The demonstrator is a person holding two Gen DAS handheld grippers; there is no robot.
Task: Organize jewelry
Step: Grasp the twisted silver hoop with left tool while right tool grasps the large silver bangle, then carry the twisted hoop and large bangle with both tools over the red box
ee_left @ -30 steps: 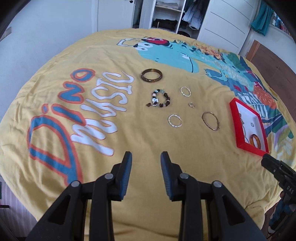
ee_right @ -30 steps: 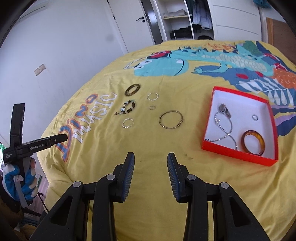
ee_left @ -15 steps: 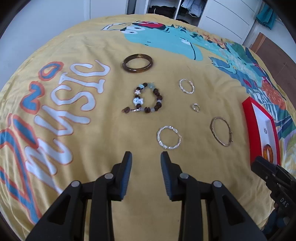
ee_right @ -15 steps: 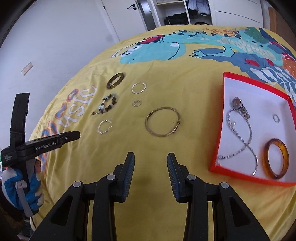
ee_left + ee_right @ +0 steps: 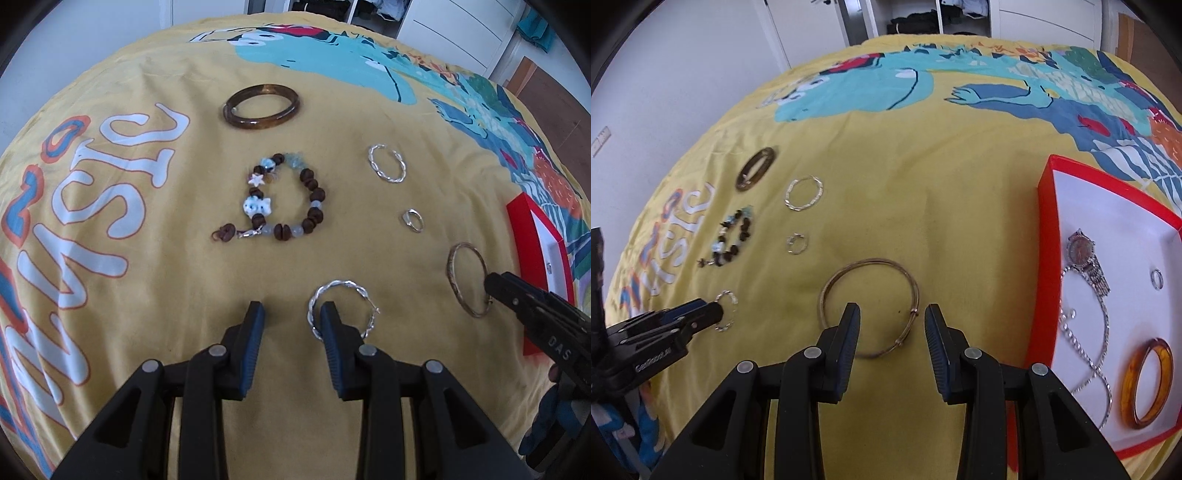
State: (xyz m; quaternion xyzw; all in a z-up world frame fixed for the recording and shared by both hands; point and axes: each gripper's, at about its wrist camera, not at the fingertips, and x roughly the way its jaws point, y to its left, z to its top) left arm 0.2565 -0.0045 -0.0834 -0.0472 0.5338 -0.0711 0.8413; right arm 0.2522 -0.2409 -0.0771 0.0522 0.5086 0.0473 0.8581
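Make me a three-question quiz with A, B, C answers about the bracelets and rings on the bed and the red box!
1. Where is the watch?
A. On the yellow blanket
B. Inside the red box
C. Between the left gripper's jaws

2. How many pieces of jewelry lie loose on the yellow blanket?
A. Three
B. Nine
C. Six

3. What are the right gripper's jaws doing?
A. Standing open over the thin gold bangle
C. Squeezing the beaded bracelet
B. Carrying the watch

Answers:
1 B, the watch rests on the box's white floor with a chain and an orange bangle.
2 C, the left wrist view shows six pieces outside the box.
3 A, the pads stand apart with nothing gripped.
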